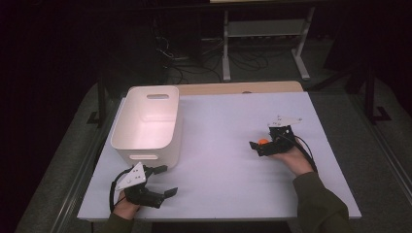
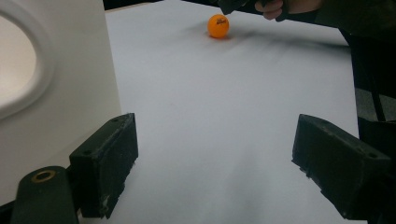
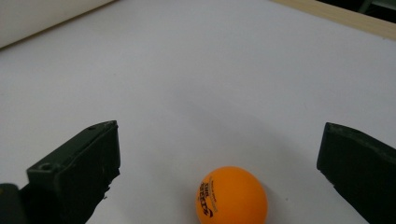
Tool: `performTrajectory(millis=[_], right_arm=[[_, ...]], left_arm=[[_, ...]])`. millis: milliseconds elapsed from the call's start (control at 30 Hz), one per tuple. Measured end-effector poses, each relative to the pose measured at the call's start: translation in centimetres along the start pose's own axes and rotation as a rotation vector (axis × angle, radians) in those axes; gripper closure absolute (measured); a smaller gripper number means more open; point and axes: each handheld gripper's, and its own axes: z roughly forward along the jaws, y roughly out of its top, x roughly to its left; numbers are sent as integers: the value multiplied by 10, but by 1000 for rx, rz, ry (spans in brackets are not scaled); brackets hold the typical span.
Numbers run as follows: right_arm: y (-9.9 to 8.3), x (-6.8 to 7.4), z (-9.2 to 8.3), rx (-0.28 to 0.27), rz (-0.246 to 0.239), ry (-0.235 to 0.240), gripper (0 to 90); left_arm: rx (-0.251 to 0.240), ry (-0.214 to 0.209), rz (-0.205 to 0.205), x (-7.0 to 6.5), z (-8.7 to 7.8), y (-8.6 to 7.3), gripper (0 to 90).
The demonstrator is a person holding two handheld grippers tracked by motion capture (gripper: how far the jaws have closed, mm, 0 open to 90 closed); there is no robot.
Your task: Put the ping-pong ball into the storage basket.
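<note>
the orange ball sits on the table between the right gripper's parted jaws, bin at nine o'clock. a lopsided squeeze could squirt it away. left gripper gapes, idle.

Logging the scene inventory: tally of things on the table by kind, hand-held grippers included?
Orange ball: 1
White bin: 1
Hand-held grippers: 2, left hand-held gripper and right hand-held gripper, both with jaws apart
Total: 4
</note>
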Motion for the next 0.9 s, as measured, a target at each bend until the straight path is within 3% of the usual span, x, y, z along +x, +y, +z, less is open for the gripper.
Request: performTrajectory(millis=[900], right_arm=[[-12,-3,16,104,19,0,0]], left_arm=[[-1,0,-1,0,0,0,141]])
